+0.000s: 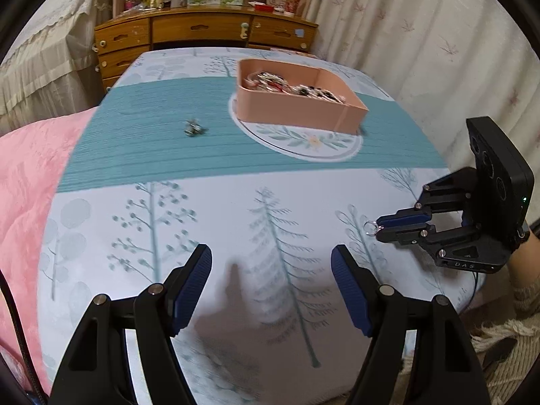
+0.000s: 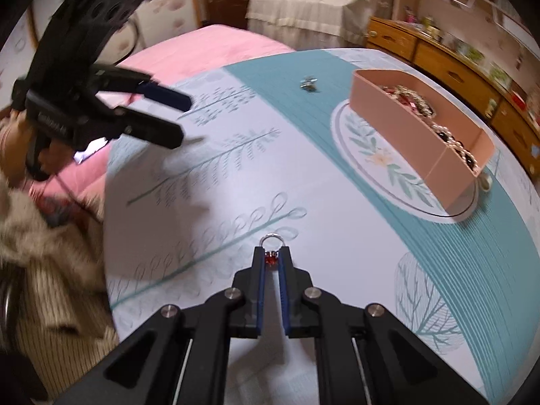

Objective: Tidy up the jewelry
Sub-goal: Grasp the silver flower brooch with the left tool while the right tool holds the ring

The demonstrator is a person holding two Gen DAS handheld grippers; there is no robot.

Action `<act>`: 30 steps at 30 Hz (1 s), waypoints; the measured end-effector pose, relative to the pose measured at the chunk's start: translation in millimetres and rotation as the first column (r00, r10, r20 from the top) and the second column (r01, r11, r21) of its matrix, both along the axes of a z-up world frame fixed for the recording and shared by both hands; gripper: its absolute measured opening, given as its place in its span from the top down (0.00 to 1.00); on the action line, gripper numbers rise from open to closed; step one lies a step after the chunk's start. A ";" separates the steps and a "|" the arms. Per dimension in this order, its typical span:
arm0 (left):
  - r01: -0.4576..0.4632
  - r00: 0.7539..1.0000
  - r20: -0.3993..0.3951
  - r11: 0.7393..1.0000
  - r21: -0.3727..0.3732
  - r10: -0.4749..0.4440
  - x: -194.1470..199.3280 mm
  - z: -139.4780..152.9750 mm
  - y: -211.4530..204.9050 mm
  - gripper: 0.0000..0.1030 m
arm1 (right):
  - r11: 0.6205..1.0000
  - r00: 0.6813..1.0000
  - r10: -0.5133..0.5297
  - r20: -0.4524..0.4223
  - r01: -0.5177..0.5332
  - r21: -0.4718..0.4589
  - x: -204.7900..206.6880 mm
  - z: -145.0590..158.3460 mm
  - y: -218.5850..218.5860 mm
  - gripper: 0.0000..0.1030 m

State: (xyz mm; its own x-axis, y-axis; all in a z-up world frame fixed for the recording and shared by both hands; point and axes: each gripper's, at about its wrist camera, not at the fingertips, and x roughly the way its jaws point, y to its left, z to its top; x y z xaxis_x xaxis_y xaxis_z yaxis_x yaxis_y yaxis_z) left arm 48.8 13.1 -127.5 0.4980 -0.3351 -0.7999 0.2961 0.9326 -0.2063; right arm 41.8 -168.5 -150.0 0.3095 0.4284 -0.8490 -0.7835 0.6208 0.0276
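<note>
The right gripper (image 2: pixel 271 257) is closed on a silver ring (image 2: pixel 272 241) with a red stone; the stone sits pinched between the blue pads and the band sticks out past the fingertips. From the left wrist view the same ring (image 1: pixel 370 227) shows as a small loop at the tip of the right gripper (image 1: pixel 379 226), just above the bedspread (image 1: pixel 236 222), a pale cover printed with trees and a broad teal band. A bare wrist and knit sleeve (image 1: pixel 521 290) follow behind that gripper.

The left gripper (image 1: pixel 271 266) hangs with its jaws wide apart and nothing between them, over the pale printed part of the bedspread, near the right one. In the right wrist view the left gripper (image 2: pixel 184 118) is seen off to the left, blurred, jaws likewise parted.

Farther out on the teal band lies a small piece of jewelry (image 1: pixel 194 129), alone and well apart from both grippers; what kind it is cannot be told. Beside it, on a round leaf motif, stands a pink tray (image 1: pixel 297 109) filled with a heap of jewelry (image 1: pixel 293 86). A pink quilt (image 1: pixel 30 182) lies along the left edge of the bed, and a wooden dresser (image 1: pixel 202 32) stands beyond its far end.
</note>
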 end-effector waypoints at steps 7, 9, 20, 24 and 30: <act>-0.101 0.993 0.057 0.994 0.032 0.099 53.0 11.0 31.9 0.31 | 0.984 0.986 -0.168 -0.003 0.168 0.068 27.1 8.2 7.1 0.93; -0.119 0.990 0.076 0.992 0.048 0.116 68.4 13.2 36.0 0.31 | 0.965 0.971 -0.239 -0.010 0.239 0.105 36.8 14.8 8.2 0.93; -0.222 0.971 0.125 0.965 0.138 0.205 135.0 -8.9 15.2 0.42 | 0.885 0.910 -0.410 -0.053 0.412 0.219 52.3 29.4 18.5 0.93; -0.244 0.966 0.125 0.956 0.163 0.225 149.2 -17.2 2.4 0.44 | 0.888 0.911 -0.408 -0.054 0.410 0.207 53.9 26.1 23.1 0.93; -0.271 0.962 0.082 0.946 0.179 0.260 164.4 -32.5 -8.3 0.76 | 0.885 0.911 -0.406 -0.067 0.411 0.217 59.8 26.2 19.7 0.93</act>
